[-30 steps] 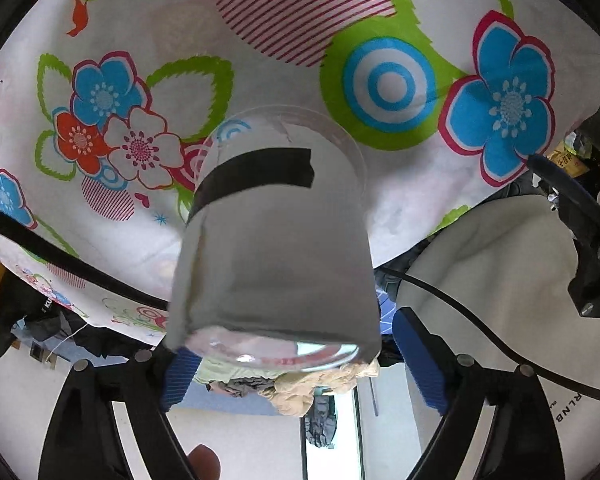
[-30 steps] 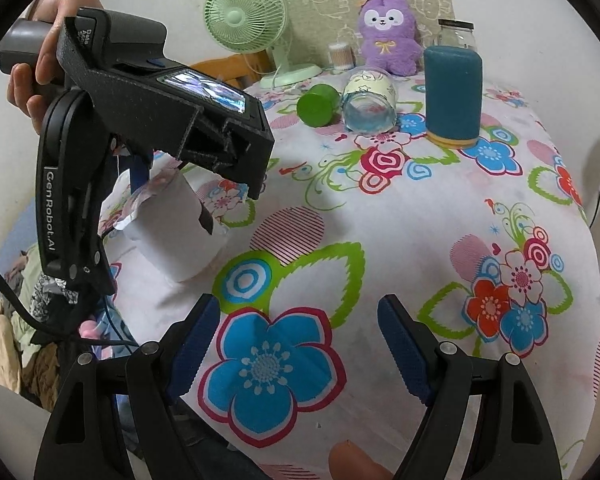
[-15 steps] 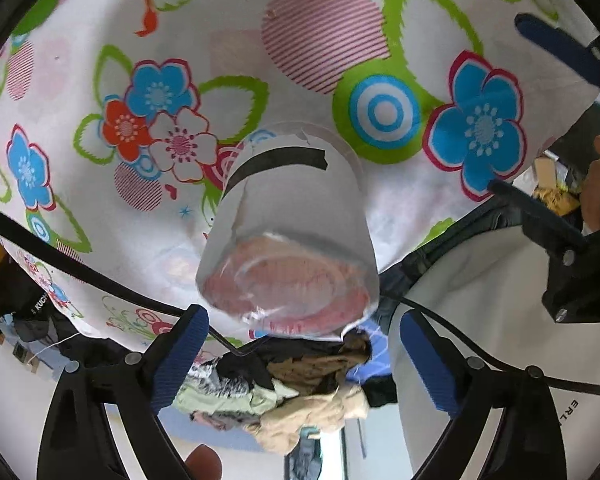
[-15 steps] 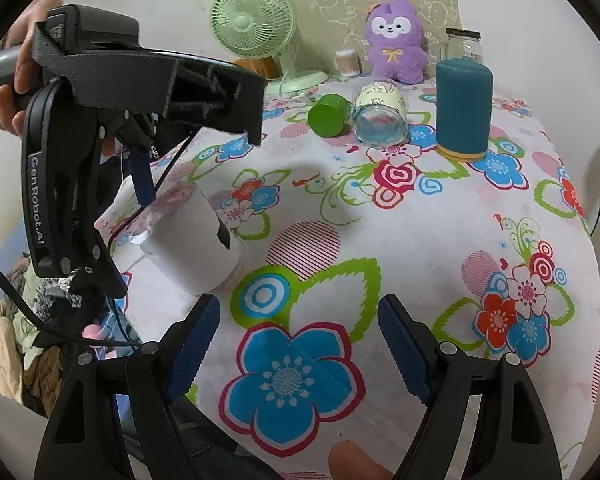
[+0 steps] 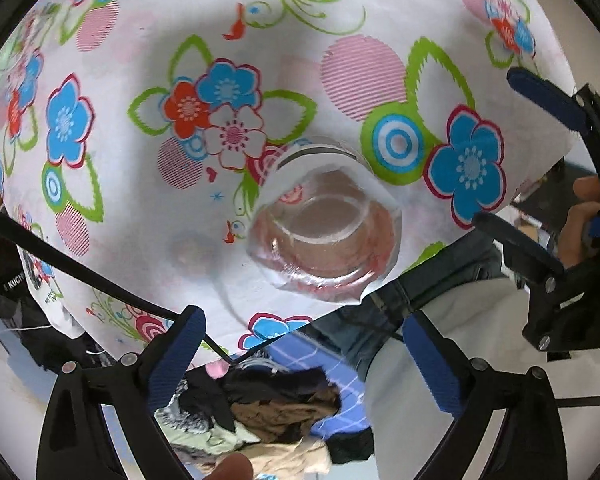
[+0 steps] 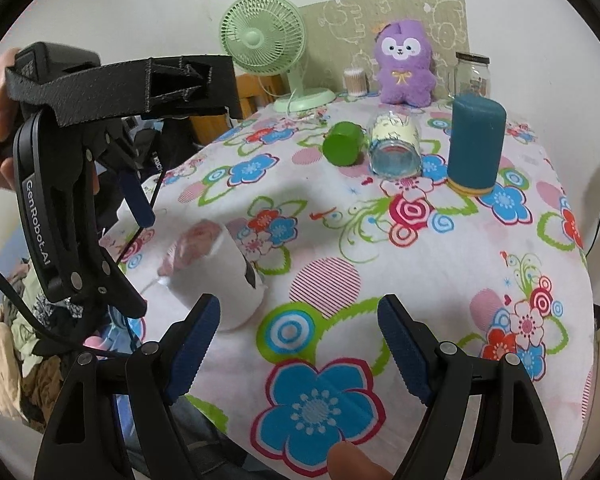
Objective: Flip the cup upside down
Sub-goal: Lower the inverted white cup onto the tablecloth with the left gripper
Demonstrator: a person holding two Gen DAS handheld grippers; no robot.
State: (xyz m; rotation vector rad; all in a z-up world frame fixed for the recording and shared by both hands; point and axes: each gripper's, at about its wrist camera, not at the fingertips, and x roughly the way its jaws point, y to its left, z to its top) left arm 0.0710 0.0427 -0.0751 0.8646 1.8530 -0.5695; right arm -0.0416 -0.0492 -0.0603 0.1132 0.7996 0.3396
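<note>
Your left gripper point(image 5: 304, 356) is wide open now with nothing between the blue pads point(image 5: 176, 354). A second ago those pads were clamped on the cup; half a second ago they'd already let go, and now the whole tool has lifted back, so you're looking down on the cup from above instead of along its side.

The cup point(image 5: 326, 220) sits on the flowered tablecloth point(image 5: 100, 220), close to the near edge, apart from both fingers. From the left wrist view you see a clear round end facing up, with the white paper wrap and a sliver of the black tape band below it. From the right wrist view the cup point(image 6: 216, 276) stands roughly upright on the cloth with its wider end down, just below and beside your left tool. To me that reads as base up, mouth down, so the flip looks done, though the clear plastic makes it hard to be sure which end is which.

Your right gripper point(image 6: 300, 352) is also spread wide and empty, parked low over the blue flower at the near edge, same as it's been the whole time. It isn't touching the cup.

Further back the green cup point(image 6: 342, 148) and the glass jar point(image 6: 396, 150) lie on their sides next to the upright teal cylinder point(image 6: 476, 144), well apart from the action.

If it were me, I'd just check the cup isn't rocking so near that edge, then back off.
</note>
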